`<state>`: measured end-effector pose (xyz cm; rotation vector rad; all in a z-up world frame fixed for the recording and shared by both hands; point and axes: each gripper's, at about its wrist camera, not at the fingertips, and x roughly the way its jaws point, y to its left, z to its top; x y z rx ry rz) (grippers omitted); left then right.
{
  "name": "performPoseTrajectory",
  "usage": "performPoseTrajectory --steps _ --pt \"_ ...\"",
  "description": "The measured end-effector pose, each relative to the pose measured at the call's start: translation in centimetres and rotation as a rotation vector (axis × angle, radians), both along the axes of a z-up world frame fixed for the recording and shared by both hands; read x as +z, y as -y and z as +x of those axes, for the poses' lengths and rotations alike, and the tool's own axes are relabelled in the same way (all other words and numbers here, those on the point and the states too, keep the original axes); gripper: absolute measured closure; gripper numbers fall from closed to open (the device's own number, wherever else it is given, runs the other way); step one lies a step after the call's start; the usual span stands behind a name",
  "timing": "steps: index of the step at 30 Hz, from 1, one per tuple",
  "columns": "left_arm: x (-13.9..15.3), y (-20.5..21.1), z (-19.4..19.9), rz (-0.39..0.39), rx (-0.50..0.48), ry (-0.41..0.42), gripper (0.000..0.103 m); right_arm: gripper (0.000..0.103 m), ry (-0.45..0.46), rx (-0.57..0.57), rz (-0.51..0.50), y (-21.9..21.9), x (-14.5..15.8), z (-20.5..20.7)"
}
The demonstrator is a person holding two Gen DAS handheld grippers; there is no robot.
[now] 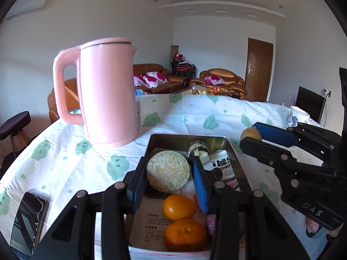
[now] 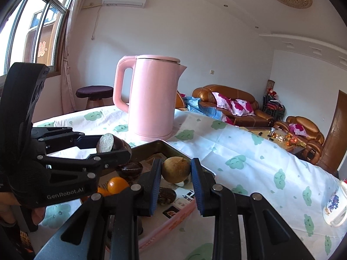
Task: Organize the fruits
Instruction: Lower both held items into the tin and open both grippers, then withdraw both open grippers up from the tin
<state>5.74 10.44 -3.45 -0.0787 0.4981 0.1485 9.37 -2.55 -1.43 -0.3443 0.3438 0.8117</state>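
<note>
Fruit in both claws: our left gripper [image 1: 169,173] is clamped on a dark-skinned piece with a pale, grainy cut face [image 1: 167,171], and our right gripper [image 2: 176,170] is closed tight on a small round brown fruit [image 2: 176,169], both carried above the pink-rimmed tin tray [image 1: 225,139] on the table with the cloud-print cloth [image 1: 86,158]. The tray sits near the table's front edge, just in front of the pink kettle [image 1: 108,91]; a phone [image 1: 30,218] lies by the front-left corner and a patterned mug [image 2: 335,203] towards the right edge. Inside the tray we can see two oranges [image 1: 179,207] on printed paper at the near end, plus dark round pieces we can't identify. We reckon both held fruits are light and fairly firm. The cut piece looks crumbly at its face, so we'd keep the pads on its skin sides. The round one could roll out of a pinch, so we'd hold it across its widest part. The oranges look smooth and slightly yielding, best gripped gently around the middle.
</note>
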Motion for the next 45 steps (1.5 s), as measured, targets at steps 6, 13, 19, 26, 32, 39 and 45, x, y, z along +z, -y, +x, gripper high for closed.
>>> performPoseTrajectory --steps 6,13,19,26,32,39,45 --pt "-0.7 -0.2 0.2 0.004 -0.005 -0.036 0.061 0.073 -0.056 0.009 -0.041 -1.6 -1.5 0.6" --pt "-1.1 -0.1 0.7 -0.003 -0.019 -0.078 0.06 0.073 -0.126 0.014 -0.074 -2.1 -2.5 1.4" --pt "-1.1 -0.1 0.5 0.014 -0.006 -0.078 0.056 0.07 -0.144 0.023 -0.1 -2.3 -3.0 1.2" --pt "-0.6 -0.6 -0.2 0.0 0.021 -0.049 0.037 0.051 -0.138 -0.024 -0.063 -0.9 -2.4 1.1" --pt "0.7 -0.2 -1.4 -0.004 0.02 0.009 0.025 0.044 -0.119 -0.065 -0.024 0.7 -1.4 0.6" --pt "1.5 0.7 -2.1 0.004 0.014 0.034 0.023 0.044 -0.107 -0.107 0.024 2.8 -0.6 -0.3" --pt "2.1 1.6 -2.9 0.018 0.01 0.065 0.018 0.043 -0.087 -0.143 0.058 4.4 0.3 -1.0"
